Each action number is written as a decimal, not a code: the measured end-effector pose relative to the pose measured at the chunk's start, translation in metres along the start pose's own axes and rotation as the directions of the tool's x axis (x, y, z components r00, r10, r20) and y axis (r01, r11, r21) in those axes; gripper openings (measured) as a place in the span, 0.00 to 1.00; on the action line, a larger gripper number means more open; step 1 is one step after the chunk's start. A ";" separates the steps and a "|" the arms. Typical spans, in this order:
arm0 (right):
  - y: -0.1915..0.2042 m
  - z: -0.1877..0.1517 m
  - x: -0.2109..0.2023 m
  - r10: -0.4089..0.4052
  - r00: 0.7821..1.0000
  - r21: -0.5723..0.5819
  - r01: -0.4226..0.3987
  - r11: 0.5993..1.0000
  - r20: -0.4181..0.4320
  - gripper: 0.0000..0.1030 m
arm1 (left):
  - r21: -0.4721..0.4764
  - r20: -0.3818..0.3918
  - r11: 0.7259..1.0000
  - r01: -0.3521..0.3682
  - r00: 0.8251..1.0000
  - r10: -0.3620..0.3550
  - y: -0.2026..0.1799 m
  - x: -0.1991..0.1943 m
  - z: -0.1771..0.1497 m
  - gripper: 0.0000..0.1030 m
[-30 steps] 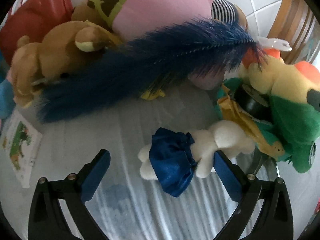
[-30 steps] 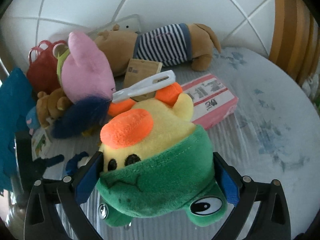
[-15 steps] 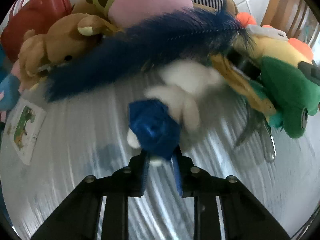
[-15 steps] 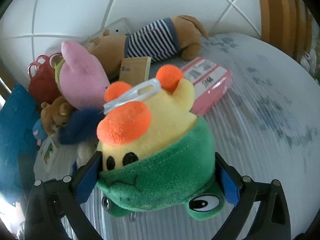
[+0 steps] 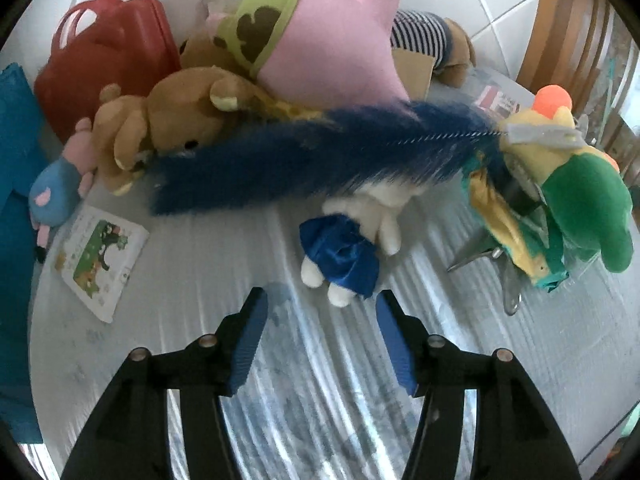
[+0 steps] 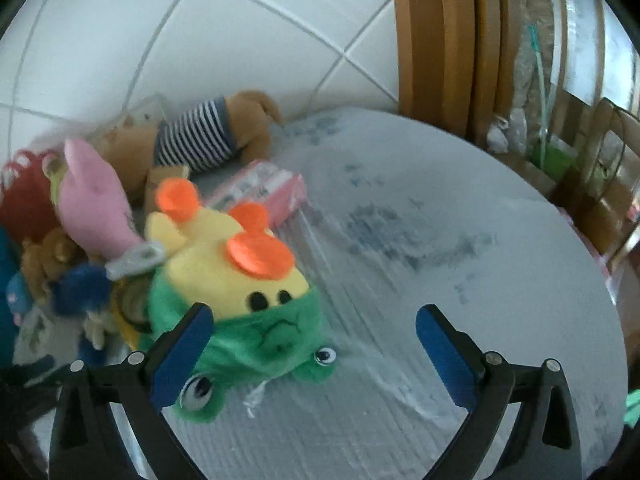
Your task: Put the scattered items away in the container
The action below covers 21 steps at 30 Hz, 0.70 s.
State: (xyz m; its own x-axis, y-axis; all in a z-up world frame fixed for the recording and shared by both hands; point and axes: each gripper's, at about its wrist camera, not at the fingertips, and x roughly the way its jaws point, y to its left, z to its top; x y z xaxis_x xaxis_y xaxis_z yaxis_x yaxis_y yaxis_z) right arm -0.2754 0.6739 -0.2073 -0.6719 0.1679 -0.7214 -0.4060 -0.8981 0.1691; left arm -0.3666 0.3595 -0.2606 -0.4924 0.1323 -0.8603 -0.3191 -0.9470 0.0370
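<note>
Each gripper, left gripper [image 5: 320, 300] and right gripper [image 6: 314, 316], has black angular arms, blue pads, silver screws.

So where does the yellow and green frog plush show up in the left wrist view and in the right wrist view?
Left wrist: the frog plush is at the far right edge, beyond the blue feather duster.
Right wrist: the frog plush is at lower centre-left, beside the left jaw of the open right gripper.
Shared landmark: the striped-shirt brown plush against the tiled wall.

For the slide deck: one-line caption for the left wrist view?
Open left gripper faces white plush in blue dress below a blue feather duster.
</note>
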 end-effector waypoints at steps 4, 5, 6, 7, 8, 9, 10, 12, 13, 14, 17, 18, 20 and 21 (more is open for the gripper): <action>0.020 -0.002 -0.014 0.181 0.983 -0.026 -0.182 0.983 -0.005 0.98 | 0.010 -0.007 1.000 0.003 1.000 -0.003 -0.006 -0.002 -0.003 0.54; 0.028 -0.004 -0.015 0.218 0.976 -0.040 -0.218 0.975 -0.012 0.95 | 0.011 -0.007 1.000 0.002 1.000 -0.002 -0.006 -0.001 -0.004 0.54; 0.033 -0.005 -0.017 0.245 0.969 -0.052 -0.246 0.968 -0.018 0.85 | 0.012 -0.006 1.000 0.002 1.000 -0.002 -0.005 -0.001 -0.005 0.54; 0.037 -0.007 -0.019 0.261 0.965 -0.062 -0.262 0.963 -0.024 0.71 | 0.013 -0.006 1.000 0.001 1.000 -0.001 -0.005 0.000 -0.006 0.54; 0.042 -0.009 -0.021 0.279 0.960 -0.071 -0.281 0.957 -0.032 0.64 | 0.013 -0.005 1.000 0.000 1.000 0.000 -0.004 0.001 -0.006 0.54; 0.047 -0.010 -0.022 0.297 0.954 -0.081 -0.300 0.951 -0.041 0.56 | 0.009 -0.003 1.000 -0.003 1.000 0.003 -0.003 0.001 -0.004 0.54; 0.053 -0.011 -0.023 0.317 0.947 -0.090 -0.321 0.943 -0.050 0.55 | 0.006 -0.001 1.000 -0.006 1.000 0.006 -0.001 0.001 -0.003 0.54; 0.062 -0.014 -0.020 0.354 0.932 -0.108 -0.361 0.926 -0.076 0.53 | 0.000 0.001 1.000 -0.011 1.000 0.011 0.001 -0.003 -0.003 0.54; 0.066 -0.017 -0.015 0.360 0.928 -0.112 -0.370 0.922 -0.096 0.53 | -0.004 0.001 1.000 -0.015 1.000 0.015 0.001 -0.004 -0.003 0.54; 0.069 -0.019 -0.007 0.362 0.924 -0.111 -0.376 0.920 -0.122 0.53 | -0.008 0.002 1.000 -0.018 1.000 0.018 0.003 -0.005 -0.003 0.54; 0.067 -0.025 0.017 0.308 0.938 -0.100 -0.326 0.940 -0.162 0.51 | -0.022 0.006 0.999 -0.033 0.999 0.033 0.006 -0.008 -0.003 0.54; 0.065 -0.023 0.022 0.281 0.947 -0.103 -0.299 0.949 -0.158 0.49 | -0.028 0.007 0.999 -0.037 0.999 0.037 0.007 -0.007 -0.003 0.54; 0.064 -0.015 0.028 0.256 0.956 -0.116 -0.273 0.955 -0.141 0.49 | -0.038 0.011 0.998 -0.041 0.999 0.041 0.011 -0.004 -0.001 0.54; 0.063 -0.012 0.031 0.244 0.961 -0.123 -0.260 0.958 -0.133 0.49 | -0.042 0.014 0.998 -0.038 0.999 0.039 0.011 -0.002 0.002 0.54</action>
State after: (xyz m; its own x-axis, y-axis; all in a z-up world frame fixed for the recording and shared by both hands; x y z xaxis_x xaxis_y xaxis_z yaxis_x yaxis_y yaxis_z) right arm -0.3148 0.6177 -0.2269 -0.6620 -0.1116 -0.7411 -0.1381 -0.9538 0.2670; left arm -0.3705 0.3493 -0.2579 -0.5156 0.0995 -0.8510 -0.2661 -0.9627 0.0487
